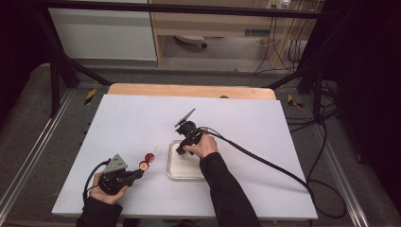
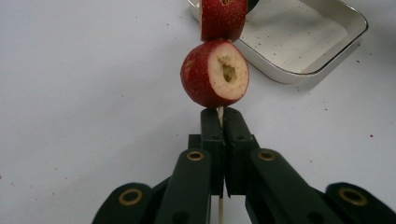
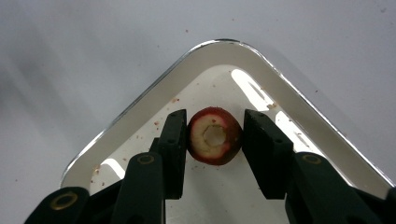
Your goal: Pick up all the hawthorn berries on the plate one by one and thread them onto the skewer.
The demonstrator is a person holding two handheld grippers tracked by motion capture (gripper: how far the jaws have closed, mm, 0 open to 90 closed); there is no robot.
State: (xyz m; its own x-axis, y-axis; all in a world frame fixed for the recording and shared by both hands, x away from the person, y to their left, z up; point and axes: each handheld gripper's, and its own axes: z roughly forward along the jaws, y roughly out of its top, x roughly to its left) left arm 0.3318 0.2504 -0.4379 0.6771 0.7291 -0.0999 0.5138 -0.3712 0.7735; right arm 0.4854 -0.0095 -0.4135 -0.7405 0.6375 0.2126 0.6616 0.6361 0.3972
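Surroundings: dark frame rails ring a white counter [image 1: 142, 123] with a wooden edge at its far side; grey floor and cables lie beyond.
Counter: white, speckled with small reddish crumbs near the tray.
Tray: a shallow white tray [image 1: 174, 166] with rounded corners sits near the middle of the counter, toward my side; its floor carries crumbs too.
My left hand: my left hand [image 1: 105, 193] rests low at the near left of the counter, holding my left gripper [image 1: 138, 174].
Left gripper: its jaws are pressed together on a thin wooden skewer [image 2: 220, 114], which passes between them and runs on beyond the tips.
Skewer: it points away from me toward the tray, its far end bare in the high view.
Fruit on skewer: two red fruit pieces are threaded on it; the nearer fruit piece [image 2: 215, 73] sits just beyond the jaw tips, cut face pale with a cored hole, and the second fruit piece [image 2: 223, 18] touches it farther along.
My right hand: my right hand [image 1: 204, 145] reaches over the tray with my right gripper [image 3: 212, 140] pointing down into it.
Right gripper: jaws apart, standing either side of a loose fruit piece [image 3: 215, 136]; one jaw is touching or nearly touching it, the other stands a little off.
Loose fruit piece: red skin, pale cored face, lying on the tray floor near a corner.
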